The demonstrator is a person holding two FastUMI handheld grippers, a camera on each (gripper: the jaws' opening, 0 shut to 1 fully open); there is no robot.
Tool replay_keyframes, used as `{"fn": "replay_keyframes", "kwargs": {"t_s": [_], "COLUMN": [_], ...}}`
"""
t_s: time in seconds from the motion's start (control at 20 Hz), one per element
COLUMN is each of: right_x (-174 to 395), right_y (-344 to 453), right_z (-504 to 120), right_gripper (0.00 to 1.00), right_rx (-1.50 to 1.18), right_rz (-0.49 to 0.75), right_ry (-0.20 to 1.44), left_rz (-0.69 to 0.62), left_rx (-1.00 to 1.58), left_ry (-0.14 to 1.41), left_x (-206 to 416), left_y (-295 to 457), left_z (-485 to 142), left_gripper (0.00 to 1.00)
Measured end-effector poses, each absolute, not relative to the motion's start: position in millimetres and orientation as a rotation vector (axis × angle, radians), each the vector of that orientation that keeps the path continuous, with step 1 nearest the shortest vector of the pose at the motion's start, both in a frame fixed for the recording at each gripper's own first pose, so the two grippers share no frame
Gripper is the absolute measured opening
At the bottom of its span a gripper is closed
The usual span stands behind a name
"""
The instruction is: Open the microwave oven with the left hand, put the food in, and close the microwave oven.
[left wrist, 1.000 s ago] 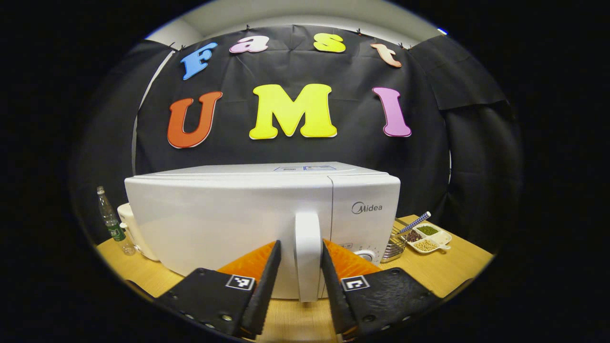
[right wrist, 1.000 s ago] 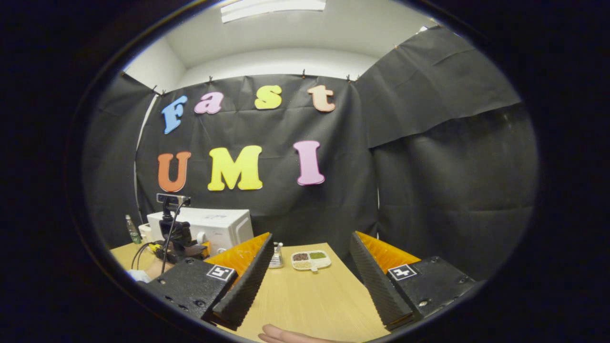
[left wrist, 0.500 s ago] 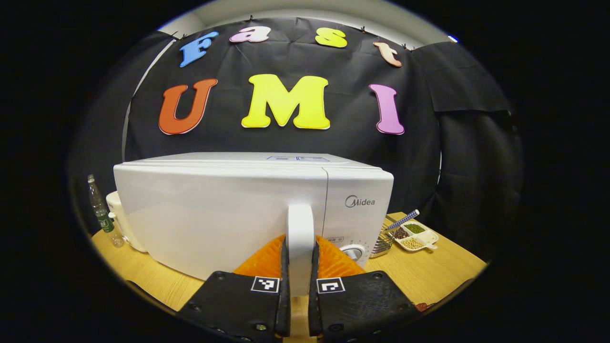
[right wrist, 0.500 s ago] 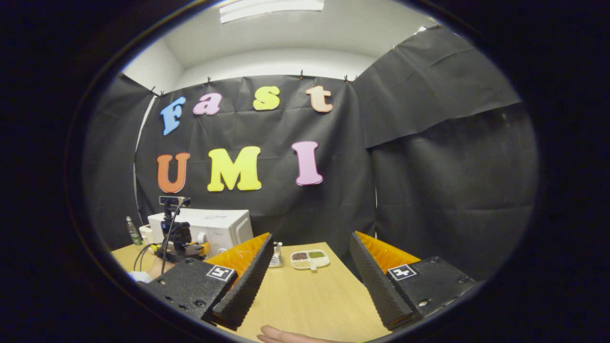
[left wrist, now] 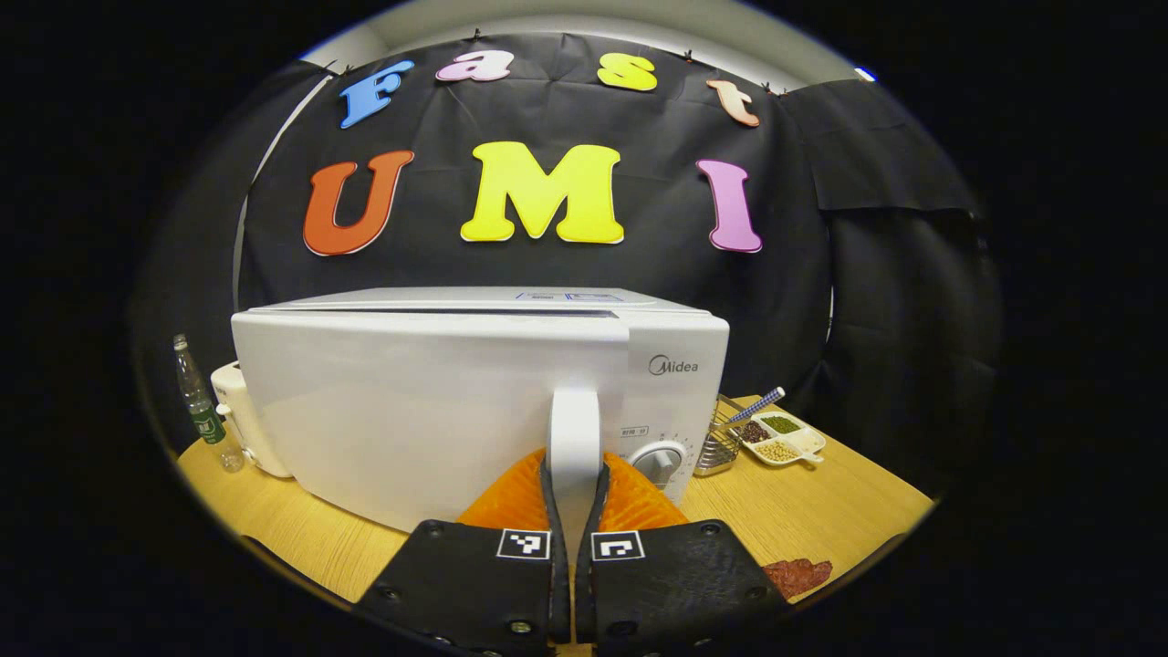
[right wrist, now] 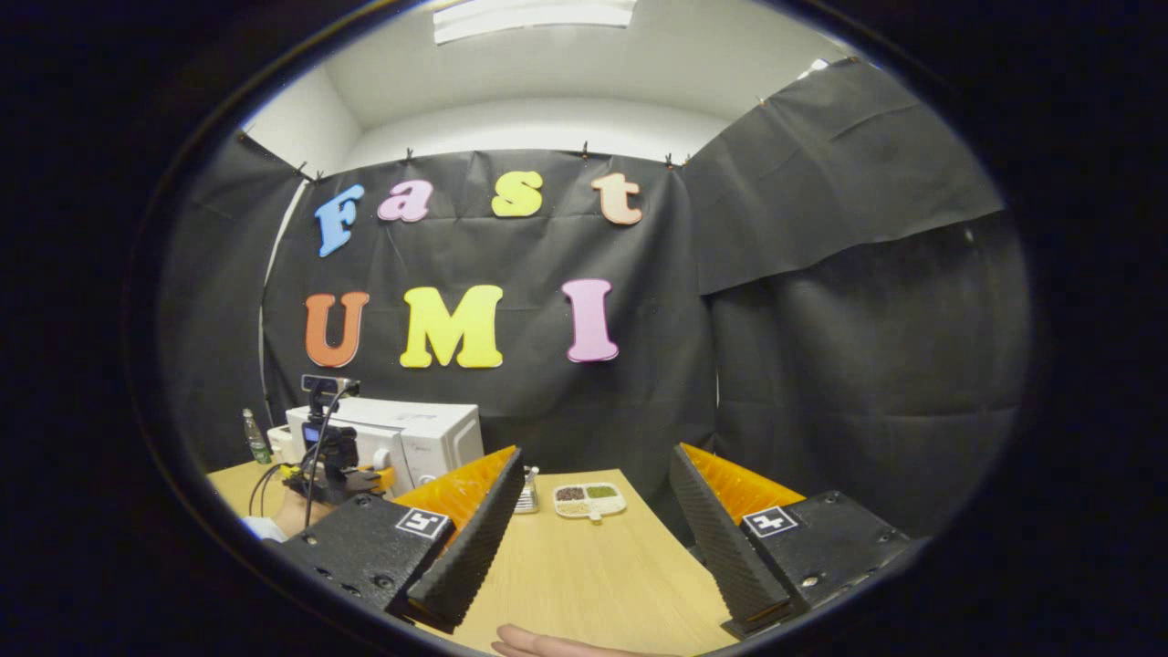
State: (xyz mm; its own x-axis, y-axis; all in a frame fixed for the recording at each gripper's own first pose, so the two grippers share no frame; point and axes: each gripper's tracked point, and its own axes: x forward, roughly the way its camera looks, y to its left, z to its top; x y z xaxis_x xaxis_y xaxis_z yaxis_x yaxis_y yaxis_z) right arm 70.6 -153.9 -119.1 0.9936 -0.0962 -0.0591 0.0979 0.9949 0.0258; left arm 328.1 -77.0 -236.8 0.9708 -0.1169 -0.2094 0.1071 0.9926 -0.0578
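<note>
While the left gripper [left wrist: 573,511] is clamped on the upright door handle [left wrist: 574,429], the microwave [left wrist: 438,401] sits on the bench [left wrist: 821,511], door just cracked at its top edge. It looks rigid and heavy enough to stay put; the stiff handle is the right hold, though its smooth plastic may slip. "Midea" is printed above the dial [left wrist: 659,459]. A reddish piece, likely the food [left wrist: 797,576], lies nearby. The right gripper [right wrist: 593,538] hangs with fingers apart over bare bench.
</note>
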Motion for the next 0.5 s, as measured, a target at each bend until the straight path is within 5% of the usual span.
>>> {"fn": "replay_keyframes", "kwargs": {"t_s": [0.1, 0.25, 0.3, 0.5], "right_x": [66, 58, 53, 33], "right_y": [-146, -133, -128, -108], "right_z": [-115, -109, -104, -86], "right_gripper": [1.0, 0.93, 1.0, 1.0], "right_rx": [0.034, 0.038, 0.034, 0.011], "right_rz": [-0.085, -0.071, -0.068, -0.053], "right_ry": [0.053, 0.053, 0.048, 0.013], "left_rz": [-0.136, -0.162, -0.169, -0.185], "left_rx": [-0.062, -0.044, -0.044, -0.033], "left_ry": [0.215, 0.205, 0.202, 0.192], "left_x": [307, 277, 267, 226], "left_y": [-72, -60, -56, -31], "left_z": [-236, -235, -235, -233], "left_gripper": [0.03, 0.02, 0.03, 0.03]}}
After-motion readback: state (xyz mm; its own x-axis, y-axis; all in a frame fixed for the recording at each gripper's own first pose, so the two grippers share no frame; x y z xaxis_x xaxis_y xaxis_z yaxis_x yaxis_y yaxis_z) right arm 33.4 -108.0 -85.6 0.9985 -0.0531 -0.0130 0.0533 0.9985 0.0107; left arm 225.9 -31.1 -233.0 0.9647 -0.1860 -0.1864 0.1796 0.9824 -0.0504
